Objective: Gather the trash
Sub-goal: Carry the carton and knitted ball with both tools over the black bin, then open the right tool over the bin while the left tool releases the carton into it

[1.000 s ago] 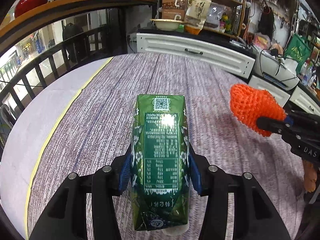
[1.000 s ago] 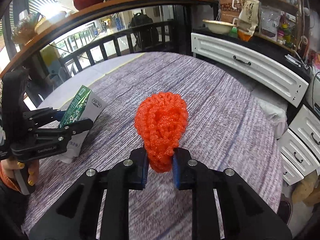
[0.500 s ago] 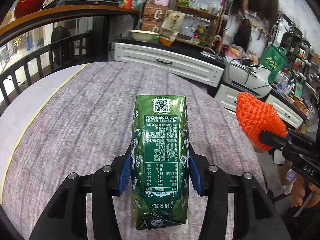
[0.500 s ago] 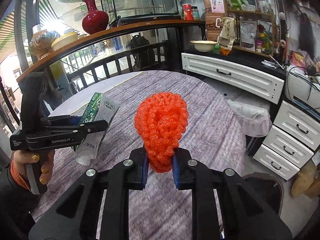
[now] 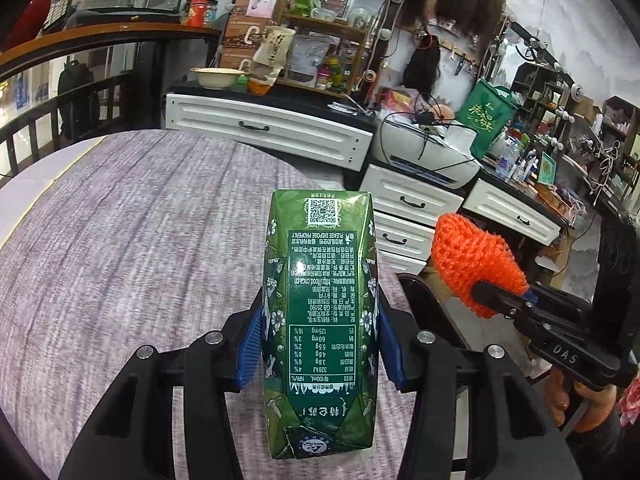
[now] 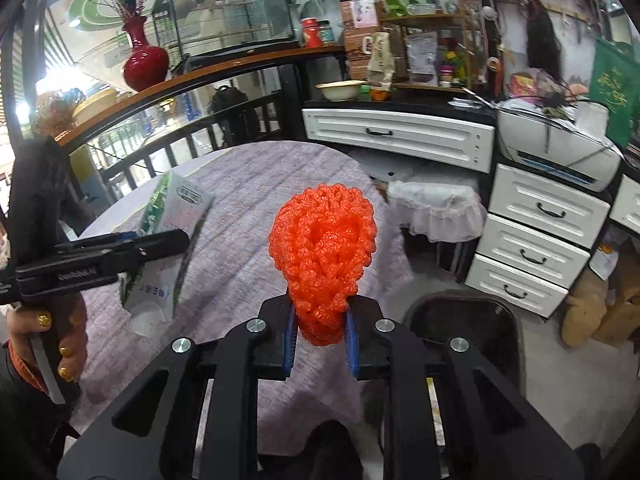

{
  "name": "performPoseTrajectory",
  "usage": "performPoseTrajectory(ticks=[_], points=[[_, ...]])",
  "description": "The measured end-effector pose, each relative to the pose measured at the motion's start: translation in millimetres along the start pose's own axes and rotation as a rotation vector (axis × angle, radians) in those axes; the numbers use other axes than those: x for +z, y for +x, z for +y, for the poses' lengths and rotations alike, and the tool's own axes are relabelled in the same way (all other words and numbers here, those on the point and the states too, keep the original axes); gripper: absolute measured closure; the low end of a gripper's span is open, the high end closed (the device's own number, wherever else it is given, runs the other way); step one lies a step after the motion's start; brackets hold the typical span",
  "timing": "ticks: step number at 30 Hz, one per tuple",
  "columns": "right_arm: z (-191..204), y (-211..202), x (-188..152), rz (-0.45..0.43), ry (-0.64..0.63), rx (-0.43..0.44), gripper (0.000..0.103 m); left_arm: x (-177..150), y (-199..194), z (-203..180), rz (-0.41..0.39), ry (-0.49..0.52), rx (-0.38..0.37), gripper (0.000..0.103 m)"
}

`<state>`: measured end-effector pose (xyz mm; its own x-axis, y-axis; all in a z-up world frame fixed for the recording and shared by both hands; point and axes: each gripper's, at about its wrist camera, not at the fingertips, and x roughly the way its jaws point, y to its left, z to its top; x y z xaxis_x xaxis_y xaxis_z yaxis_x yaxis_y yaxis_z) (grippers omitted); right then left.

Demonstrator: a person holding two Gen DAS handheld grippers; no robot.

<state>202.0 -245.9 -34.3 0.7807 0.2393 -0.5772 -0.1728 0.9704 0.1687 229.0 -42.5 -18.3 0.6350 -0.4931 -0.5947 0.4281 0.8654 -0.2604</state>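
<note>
My left gripper (image 5: 318, 344) is shut on a green milk carton (image 5: 320, 316) and holds it in the air above the table's right edge. The carton also shows in the right wrist view (image 6: 172, 236), with the left gripper (image 6: 160, 242) at the left. My right gripper (image 6: 320, 336) is shut on a crumpled orange foam net (image 6: 322, 248). In the left wrist view the orange net (image 5: 472, 264) and the right gripper (image 5: 504, 296) are to the right of the carton, beyond the table edge.
A round table with a grey-purple cloth (image 5: 132, 240) lies below and to the left. A dark bin (image 6: 464, 328) stands on the floor below the right gripper. White drawer cabinets (image 6: 532, 236), a printer (image 6: 560, 152) and cluttered shelves (image 5: 320, 48) stand behind. A railing (image 6: 192, 136) runs at the left.
Both grippers have risen and swung to the right with their loads, from over the table toward its right edge. The dark bin has come into the right wrist view.
</note>
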Motion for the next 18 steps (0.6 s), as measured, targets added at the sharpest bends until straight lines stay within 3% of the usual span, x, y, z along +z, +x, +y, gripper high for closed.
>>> performPoseTrajectory(ticks=[3,10,13,14,17,18], points=[[-23.9,0.8,-9.5,0.024,0.051,-0.051,0.083,0.5,5.6,-14.2,0.006,0.005,-0.039,0.054],[-101.6,33.2,-38.6,0.171,0.277,-0.225,0.083,-0.4,17.4,-48.8,0.020,0.030,-0.097,0.054],[-128.0,47.0,-55.6,0.219,0.368,-0.236,0.080,-1.2,21.6,-63.0,0.024,0.047,-0.113,0.054],[-135.1,52.7,-61.9,0.249,0.390,-0.257,0.072,-1.1,24.0,-67.8,0.030,0.052,-0.123,0.054],[-149.0,54.7,-73.5,0.249,0.462,-0.297,0.031,-3.4,31.1,-79.9,0.042,0.065,-0.137,0.054],[-151.9,52.3,-75.4,0.241,0.484,-0.297,0.030,-3.9,33.2,-82.4,0.047,0.069,-0.138,0.054]])
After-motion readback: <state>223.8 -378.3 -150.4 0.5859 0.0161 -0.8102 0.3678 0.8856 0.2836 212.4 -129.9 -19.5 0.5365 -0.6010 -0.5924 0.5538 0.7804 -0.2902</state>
